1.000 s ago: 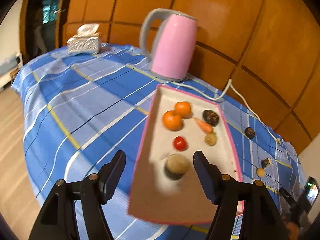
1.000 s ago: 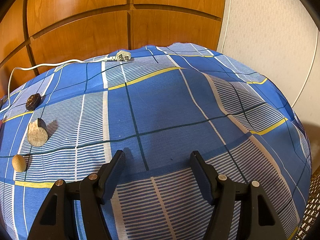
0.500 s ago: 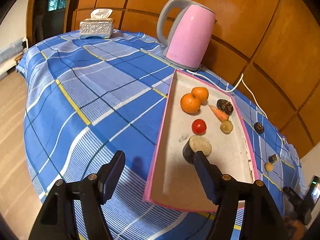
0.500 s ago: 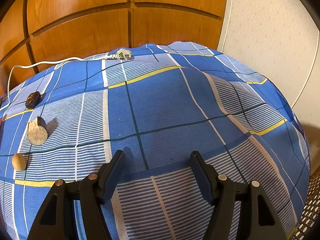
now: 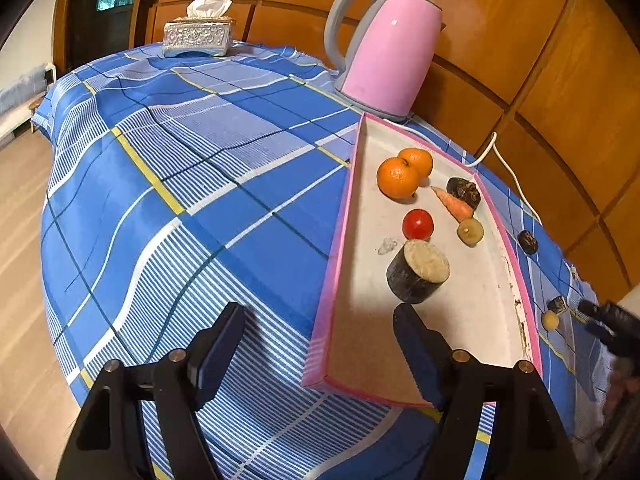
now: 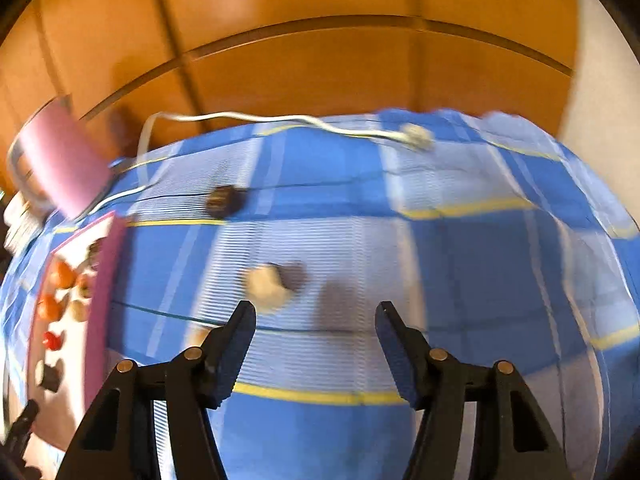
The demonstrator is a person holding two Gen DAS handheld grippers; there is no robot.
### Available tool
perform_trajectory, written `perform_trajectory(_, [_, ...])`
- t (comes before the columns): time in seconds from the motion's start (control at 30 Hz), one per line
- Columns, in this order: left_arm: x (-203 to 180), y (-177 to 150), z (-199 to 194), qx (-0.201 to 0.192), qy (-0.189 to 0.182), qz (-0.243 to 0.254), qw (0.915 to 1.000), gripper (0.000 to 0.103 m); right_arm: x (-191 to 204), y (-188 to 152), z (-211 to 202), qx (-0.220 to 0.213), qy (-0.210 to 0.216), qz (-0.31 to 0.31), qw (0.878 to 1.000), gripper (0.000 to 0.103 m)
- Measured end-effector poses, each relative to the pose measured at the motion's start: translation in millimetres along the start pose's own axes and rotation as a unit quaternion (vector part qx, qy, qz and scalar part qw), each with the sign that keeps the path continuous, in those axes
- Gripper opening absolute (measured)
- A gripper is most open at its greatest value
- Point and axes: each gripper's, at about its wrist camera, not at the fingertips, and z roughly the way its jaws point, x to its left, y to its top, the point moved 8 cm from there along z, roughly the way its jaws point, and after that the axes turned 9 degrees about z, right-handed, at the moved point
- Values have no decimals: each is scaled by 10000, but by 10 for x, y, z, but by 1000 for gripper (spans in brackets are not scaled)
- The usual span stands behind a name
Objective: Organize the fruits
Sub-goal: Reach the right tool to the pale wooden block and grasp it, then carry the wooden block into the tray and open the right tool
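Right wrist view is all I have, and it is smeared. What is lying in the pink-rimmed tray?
Observer: The left wrist view shows the tray holding two oranges, a tomato, a carrot and a dark-skinned cut piece, among smaller bits.
Operator: Is the left gripper holding anything?
Observer: No. The left gripper has its jaws opening with nothing between them, and one finger is over the tray's near end.
Operator: Is there anything past the kettle?
Observer: A tissue box stands at the far edge of the cloth, beyond the pink kettle.
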Motion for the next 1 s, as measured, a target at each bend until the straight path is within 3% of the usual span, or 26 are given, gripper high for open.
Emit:
perform_trajectory(0.1, [-2,-9,14,15,-8,4,10000,77,210,36,198,401,147,-270,9987,63])
perform_trajectory(0.3, [9,-28,60,82,23,27,10000,77,212,15,532,756,-29,-459,9961,63])
perform_trajectory(0.37, [4,-25,68,80,35,39,10000,78,221,14,628,837,33,-485,9953,36])
perform_trajectory(0.4, [-2,-22,74,81,41,45,9999,78,229,3,645,848,50,-482,9952,36])
perform_trajectory(0.87, [-41,-45,68,127,47,143,9998,80,264,-53,658,565,-237,-960,9935,33])
perform_trajectory(1.0, [-47,-52,71,152,44,136,9998,80,396,20,434,292,-10,-1010,9945,33])
